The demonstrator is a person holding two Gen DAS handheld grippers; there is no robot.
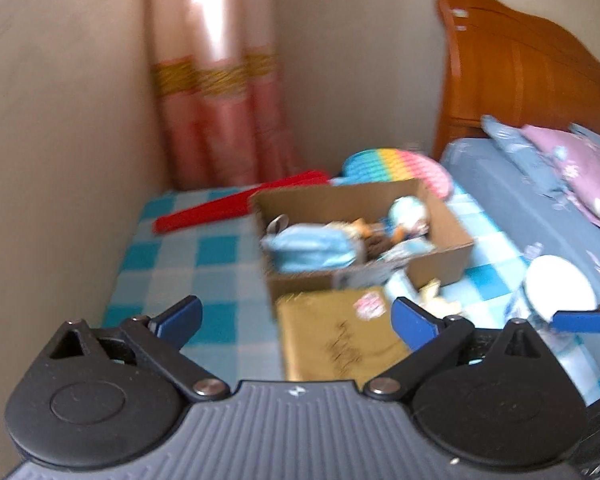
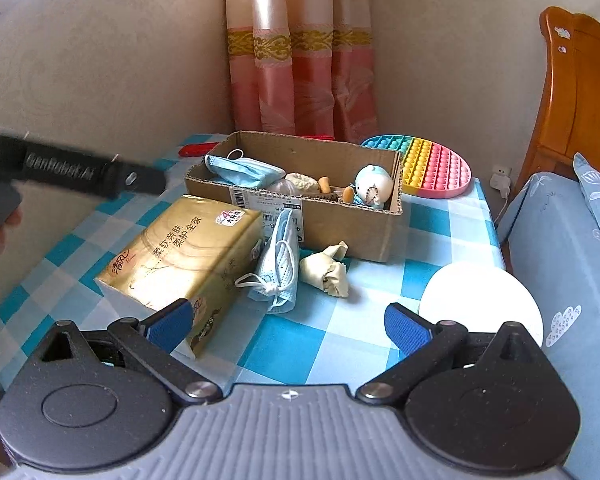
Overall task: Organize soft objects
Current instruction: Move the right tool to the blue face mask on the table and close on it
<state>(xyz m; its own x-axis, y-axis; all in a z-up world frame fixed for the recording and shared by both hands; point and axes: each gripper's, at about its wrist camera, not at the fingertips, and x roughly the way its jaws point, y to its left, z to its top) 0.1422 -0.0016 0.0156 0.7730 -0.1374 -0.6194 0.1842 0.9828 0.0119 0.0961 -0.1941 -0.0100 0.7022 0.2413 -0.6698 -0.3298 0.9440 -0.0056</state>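
A cardboard box (image 2: 364, 236) stands on the blue checked table (image 2: 332, 344) and holds a blue face mask (image 2: 240, 172), a small white plush toy (image 2: 374, 186) and other small soft items. In front of it lie a second blue mask (image 2: 278, 268), a crumpled cream cloth (image 2: 326, 270) and a gold tissue pack (image 2: 180, 252). My right gripper (image 2: 288, 328) is open and empty above the table's near part. My left gripper (image 1: 296, 320) is open and empty above the tissue pack (image 1: 336, 336), facing the box (image 1: 440, 256). The left view is blurred.
A rainbow pop-it mat (image 2: 436, 168) lies behind the box, and a red flat object (image 1: 236, 208) at the back left. A white round plate (image 2: 480, 300) sits at the table's right edge. A bed with pillows (image 1: 560, 184) and wooden headboard stands right. Walls and a curtain close the back.
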